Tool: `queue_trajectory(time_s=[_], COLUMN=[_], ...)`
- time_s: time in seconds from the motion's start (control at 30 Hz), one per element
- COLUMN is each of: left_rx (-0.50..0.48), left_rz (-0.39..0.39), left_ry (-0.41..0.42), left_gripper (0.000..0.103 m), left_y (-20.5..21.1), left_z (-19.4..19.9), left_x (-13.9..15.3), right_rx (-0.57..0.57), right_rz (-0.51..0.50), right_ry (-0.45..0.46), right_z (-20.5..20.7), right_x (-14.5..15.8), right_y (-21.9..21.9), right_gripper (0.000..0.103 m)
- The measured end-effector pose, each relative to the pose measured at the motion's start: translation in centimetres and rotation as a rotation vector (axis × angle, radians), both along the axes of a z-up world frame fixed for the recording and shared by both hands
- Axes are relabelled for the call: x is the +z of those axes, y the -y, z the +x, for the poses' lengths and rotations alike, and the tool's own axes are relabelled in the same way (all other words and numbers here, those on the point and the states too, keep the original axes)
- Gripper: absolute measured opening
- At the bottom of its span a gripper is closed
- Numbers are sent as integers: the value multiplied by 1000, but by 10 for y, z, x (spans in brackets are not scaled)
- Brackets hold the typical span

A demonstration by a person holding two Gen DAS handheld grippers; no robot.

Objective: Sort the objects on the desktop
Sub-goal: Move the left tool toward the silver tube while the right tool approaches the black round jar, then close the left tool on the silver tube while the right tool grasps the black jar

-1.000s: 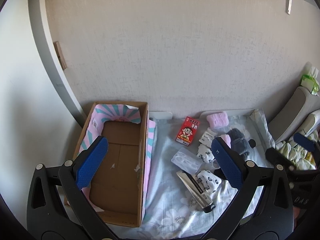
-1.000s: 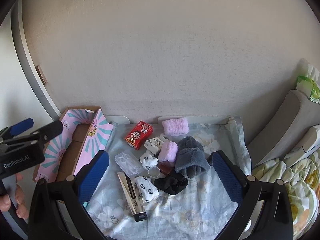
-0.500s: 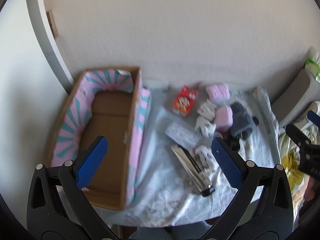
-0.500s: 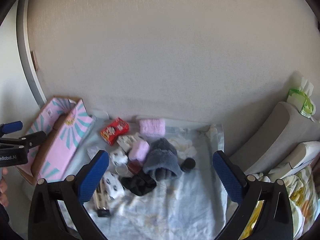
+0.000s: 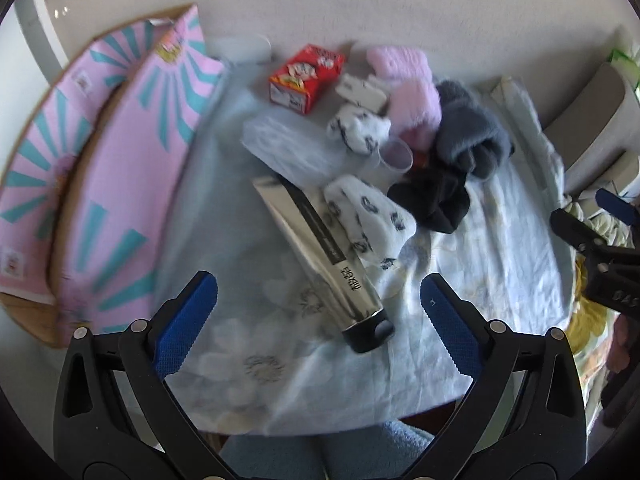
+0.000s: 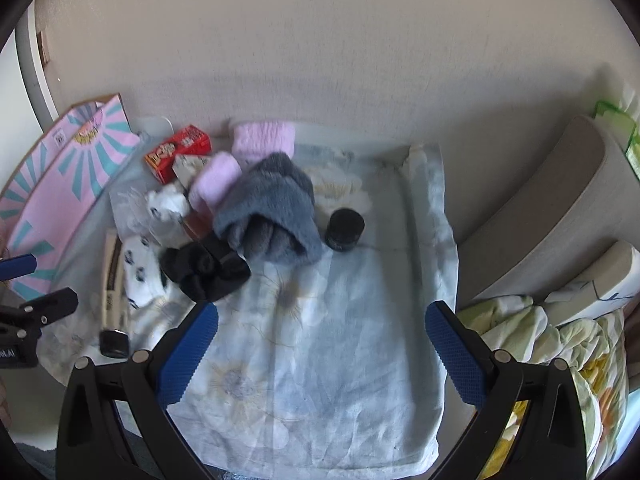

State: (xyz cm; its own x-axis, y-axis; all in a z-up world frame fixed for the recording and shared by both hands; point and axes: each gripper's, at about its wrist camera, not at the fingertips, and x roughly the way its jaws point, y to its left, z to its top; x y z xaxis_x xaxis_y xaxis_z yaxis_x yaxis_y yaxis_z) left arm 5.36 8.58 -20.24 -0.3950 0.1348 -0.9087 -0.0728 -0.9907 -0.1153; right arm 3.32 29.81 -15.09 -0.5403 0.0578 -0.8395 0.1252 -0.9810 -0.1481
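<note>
A small table under a pale flowered cloth (image 5: pixel 224 248) holds a heap of objects. In the left wrist view I see a silver tube (image 5: pixel 320 248), a white patterned sock (image 5: pixel 368 216), a red box (image 5: pixel 306 76), pink socks (image 5: pixel 416 104), a grey fuzzy sock (image 5: pixel 472 136) and a black sock (image 5: pixel 436 200). My left gripper (image 5: pixel 318 304) is open and empty, just in front of the tube's black cap. My right gripper (image 6: pixel 320 338) is open and empty over bare cloth, near the grey sock (image 6: pixel 272 208) and a black jar (image 6: pixel 345 229).
A pink and teal cardboard box (image 5: pixel 100 152) stands at the table's left, also in the right wrist view (image 6: pixel 68 184). A clear plastic case (image 5: pixel 288 148) and a clear cup (image 5: pixel 396 156) lie among the socks. Grey cushions (image 6: pixel 560 208) and bedding (image 6: pixel 560 352) are at the right.
Both grippers have moved in and tilted down over the table. The left one has swung from above the cardboard box to the tube. Both stayed open.
</note>
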Motion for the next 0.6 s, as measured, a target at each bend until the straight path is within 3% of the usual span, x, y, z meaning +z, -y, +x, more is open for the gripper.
queue_trajectory(time_s=[0.33, 0.6], left_rx=[-8, 33], left_rz=[-74, -98], left_ry=[61, 50], left_gripper=[95, 88], left_y=[-15, 3], left_z=[-6, -8], left_x=[-50, -53], right_rx=[17, 75], right_rz=[-18, 40], right_ry=[31, 47], right_z=[-35, -73], right_x=[-27, -57], right_y=[-26, -37], right_gripper=[103, 99])
